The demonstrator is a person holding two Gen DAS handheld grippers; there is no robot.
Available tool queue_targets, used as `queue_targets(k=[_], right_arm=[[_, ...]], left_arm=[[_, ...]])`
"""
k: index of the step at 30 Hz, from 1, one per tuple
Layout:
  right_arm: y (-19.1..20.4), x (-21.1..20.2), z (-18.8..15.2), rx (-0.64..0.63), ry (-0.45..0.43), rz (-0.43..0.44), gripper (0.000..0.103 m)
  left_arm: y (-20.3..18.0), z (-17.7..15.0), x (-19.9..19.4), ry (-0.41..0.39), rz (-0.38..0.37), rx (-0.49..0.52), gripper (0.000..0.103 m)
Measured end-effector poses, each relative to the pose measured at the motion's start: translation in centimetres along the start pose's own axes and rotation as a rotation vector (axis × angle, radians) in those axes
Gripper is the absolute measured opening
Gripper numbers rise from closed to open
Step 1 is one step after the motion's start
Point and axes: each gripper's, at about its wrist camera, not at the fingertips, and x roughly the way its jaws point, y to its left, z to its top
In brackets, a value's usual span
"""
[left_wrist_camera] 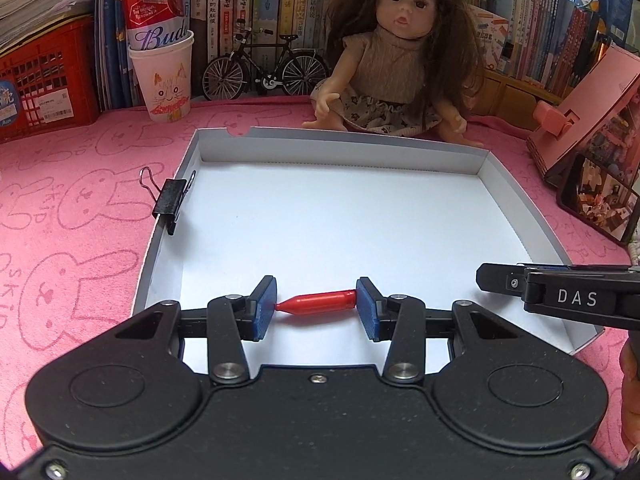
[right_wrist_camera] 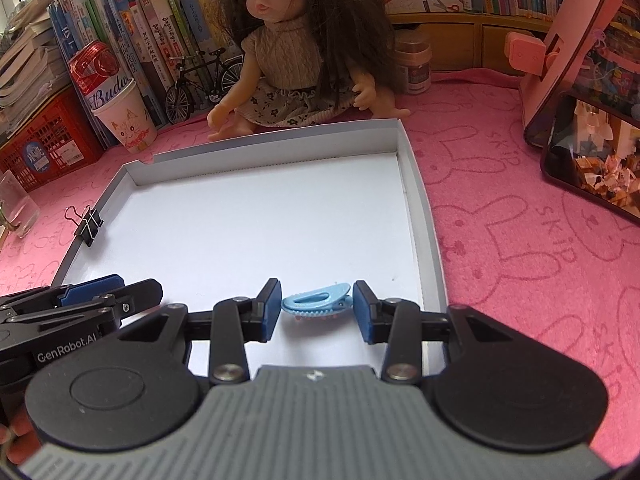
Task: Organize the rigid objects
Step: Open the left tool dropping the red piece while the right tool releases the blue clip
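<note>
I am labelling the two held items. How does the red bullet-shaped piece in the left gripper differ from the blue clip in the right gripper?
The red bullet-shaped piece is smooth and tapers to a point, while the blue clip is flatter, with small teeth underneath. The red piece spans the left gripper end to end; the clip sits sideways in the right gripper. Both are small, gripped between blue pads, and held over the white tray.
</note>
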Motion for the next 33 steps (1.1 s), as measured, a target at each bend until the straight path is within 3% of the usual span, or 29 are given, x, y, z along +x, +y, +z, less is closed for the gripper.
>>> queue_targets(k=[7, 9, 17, 33], right_arm=[[0.2, 0.0, 0.0, -0.007, 0.001, -0.002, 0.05], [0.2, -0.1, -0.1, -0.003, -0.003, 0.004, 0.06], [0.2, -1.0, -0.6, -0.002, -0.022, 0.02, 0.068], [0.9, -5.4, -3.7, -0.093, -0.181, 0.008, 0.085]], left_arm=[[0.2, 0.2, -0.1, 0.013, -0.006, -0.012, 0.043], [0.3, 0.2, -0.3, 0.014, -0.01, -0.019, 0.052], [0.5, 0.0, -2.5, -0.048, -0.001, -0.005, 0.08], [0.0, -4.0, -7.4, -0.146, 0.0, 0.005, 0.085]])
